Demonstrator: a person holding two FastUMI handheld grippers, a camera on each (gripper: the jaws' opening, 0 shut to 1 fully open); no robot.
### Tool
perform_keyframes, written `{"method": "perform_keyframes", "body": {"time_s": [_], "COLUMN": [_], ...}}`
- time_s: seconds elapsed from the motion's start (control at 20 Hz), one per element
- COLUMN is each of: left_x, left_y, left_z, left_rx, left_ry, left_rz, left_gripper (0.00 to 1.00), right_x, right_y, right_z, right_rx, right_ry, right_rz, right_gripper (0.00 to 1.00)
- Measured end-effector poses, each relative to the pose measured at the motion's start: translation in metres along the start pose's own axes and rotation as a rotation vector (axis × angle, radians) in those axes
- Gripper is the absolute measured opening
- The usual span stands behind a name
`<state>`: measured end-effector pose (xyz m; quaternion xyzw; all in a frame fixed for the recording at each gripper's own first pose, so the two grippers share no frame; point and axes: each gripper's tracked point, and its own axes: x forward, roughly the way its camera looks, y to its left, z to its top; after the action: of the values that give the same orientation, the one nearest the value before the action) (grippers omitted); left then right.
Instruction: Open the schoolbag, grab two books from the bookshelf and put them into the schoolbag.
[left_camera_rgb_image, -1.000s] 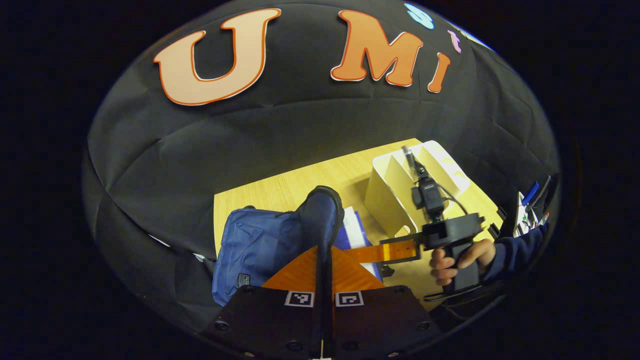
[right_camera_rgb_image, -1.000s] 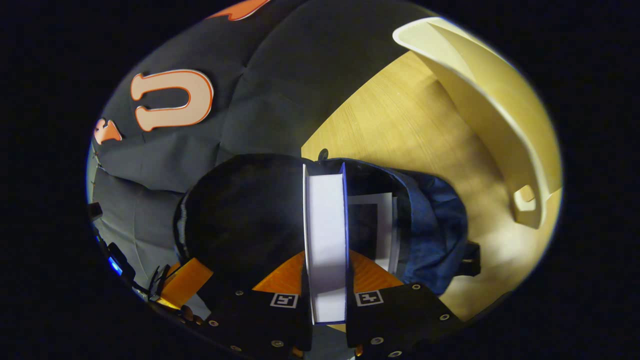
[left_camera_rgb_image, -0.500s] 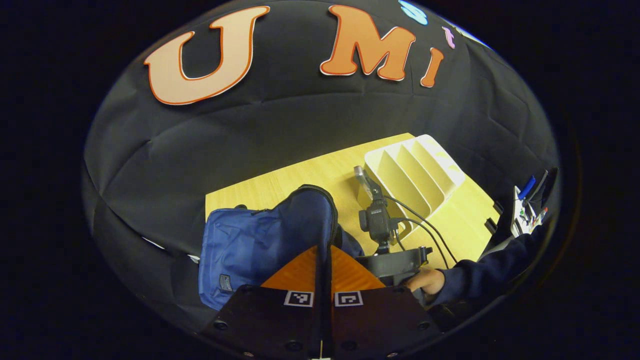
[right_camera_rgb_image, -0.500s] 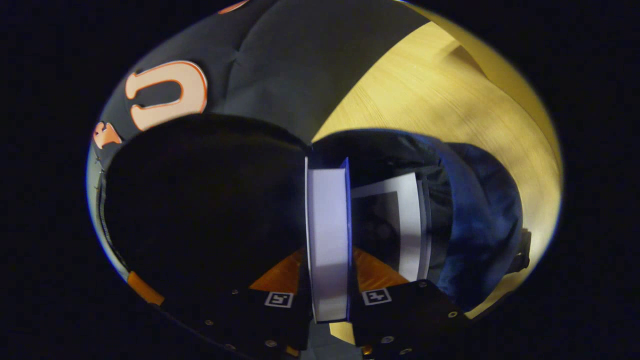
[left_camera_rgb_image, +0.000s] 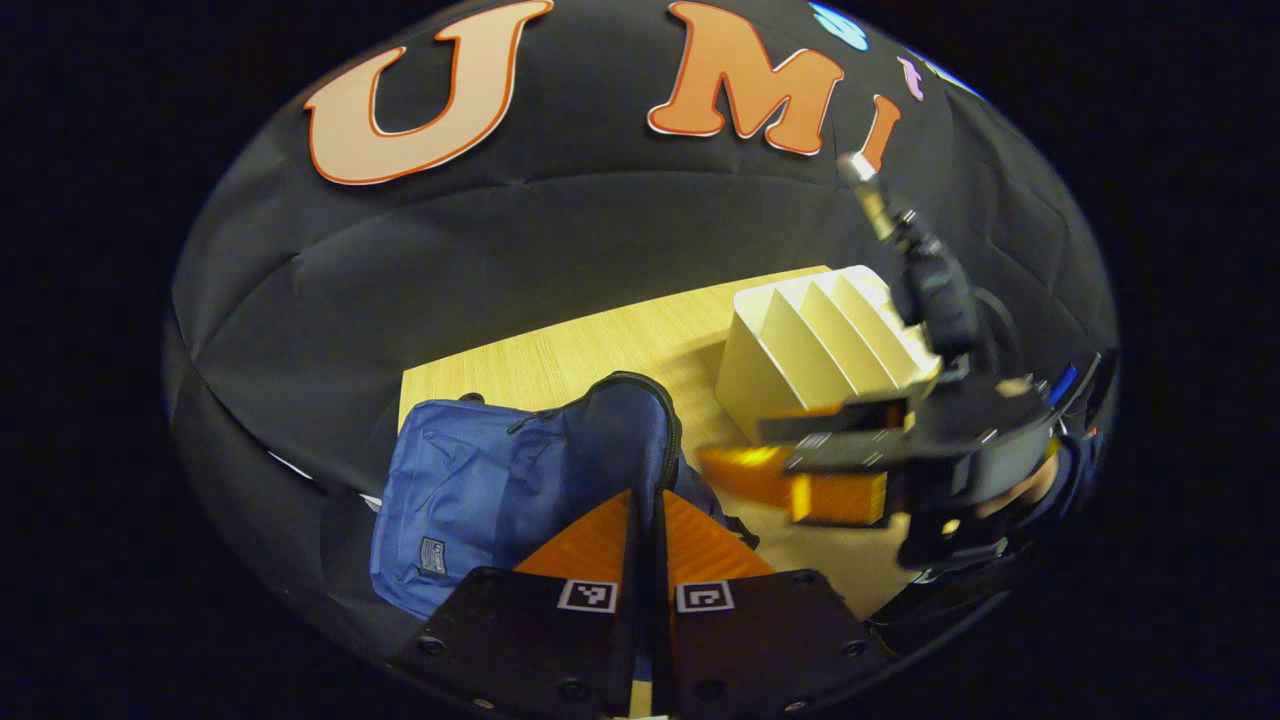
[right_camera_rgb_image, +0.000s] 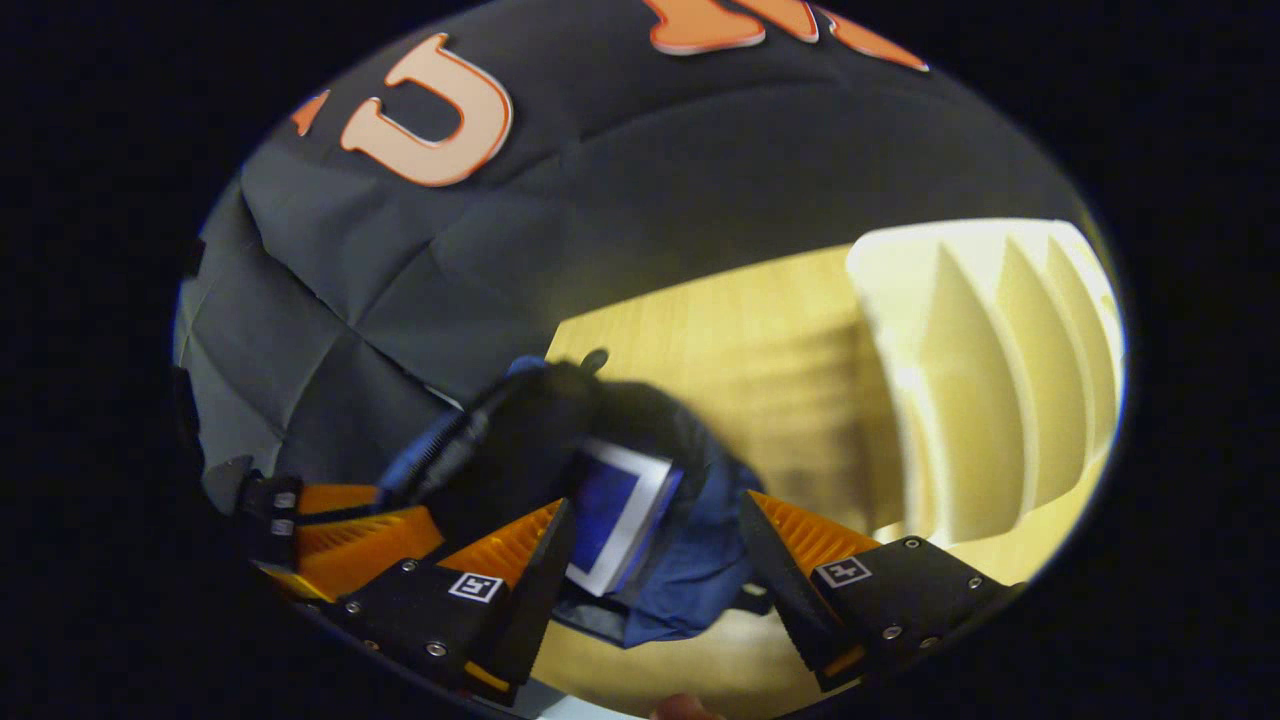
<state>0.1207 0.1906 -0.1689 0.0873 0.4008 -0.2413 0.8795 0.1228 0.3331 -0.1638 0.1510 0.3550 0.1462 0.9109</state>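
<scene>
The blue schoolbag (left_camera_rgb_image: 470, 490) lies on the wooden table (left_camera_rgb_image: 590, 350). My left gripper (left_camera_rgb_image: 645, 500) is shut on its raised dark flap (left_camera_rgb_image: 635, 425), holding the mouth apart. In the right gripper view a blue book with white page edges (right_camera_rgb_image: 615, 515) stands inside the schoolbag (right_camera_rgb_image: 680, 585). My right gripper (right_camera_rgb_image: 650, 550) hovers above it, open, with nothing between its fingers. The left gripper view shows the right gripper (left_camera_rgb_image: 800, 470) blurred, level with the cream bookshelf (left_camera_rgb_image: 815, 345), a hand on its grip. The left gripper (right_camera_rgb_image: 340, 535) sits low on the left of the right gripper view.
The cream bookshelf (right_camera_rgb_image: 990, 380), with several upright dividers and no books visible in it, stands at the table's right end, close beside the bag. Bare tabletop (right_camera_rgb_image: 720, 340) runs behind the bag up to the black cloth wall. A sleeve (left_camera_rgb_image: 1075, 470) reaches in from the right.
My right gripper has let go of the book inside the bag, opened, and pulled up and back out of the mouth. The left gripper keeps its hold on the flap.
</scene>
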Motion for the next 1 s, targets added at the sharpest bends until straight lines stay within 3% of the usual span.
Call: {"method": "perform_keyframes", "body": {"time_s": [0.15, 0.2, 0.35, 0.4, 0.45, 0.7, 0.75, 0.85, 1.0], "left_x": [0.008, 0.011, 0.016, 0.018, 0.019, 0.011, 0.011, 0.010, -0.004], "left_y": [-0.027, -0.036, -0.054, -0.062, -0.071, -0.123, -0.132, -0.151, -0.181], "left_z": [-0.006, -0.007, -0.010, -0.007, -0.001, 0.036, 0.047, 0.066, 0.092], "left_rx": [0.026, 0.037, 0.051, 0.047, 0.039, 0.022, 0.017, -0.009, -0.034], "left_ry": [-0.001, -0.007, -0.006, -0.018, -0.038, -0.162, -0.210, -0.292, -0.413], "left_rz": [-0.005, -0.005, 0.046, 0.055, 0.060, 0.086, 0.099, 0.130, 0.156], "left_gripper": [0.15, 0.26, 0.28, 0.34, 0.32, 0.72, 0.71, 1.00, 0.99], "right_x": [-0.051, -0.066, -0.103, -0.110, -0.121, -0.189, -0.201, -0.225, -0.253], "right_y": [-0.054, -0.070, -0.112, -0.123, -0.134, -0.175, -0.180, -0.188, -0.197], "right_z": [0.042, 0.051, 0.071, 0.074, 0.079, 0.110, 0.115, 0.122, 0.122], "right_rx": [-0.060, -0.082, -0.134, -0.146, -0.161, -0.209, -0.218, -0.252, -0.299], "right_ry": [-0.133, -0.163, -0.212, -0.225, -0.245, -0.418, -0.455, -0.529, -0.594], "right_rz": [-0.104, -0.140, -0.203, -0.223, -0.239, -0.310, -0.319, -0.329, -0.336], "right_gripper": [0.97, 0.97, 0.97, 0.97, 0.97, 0.97, 0.97, 0.97, 0.97]}}
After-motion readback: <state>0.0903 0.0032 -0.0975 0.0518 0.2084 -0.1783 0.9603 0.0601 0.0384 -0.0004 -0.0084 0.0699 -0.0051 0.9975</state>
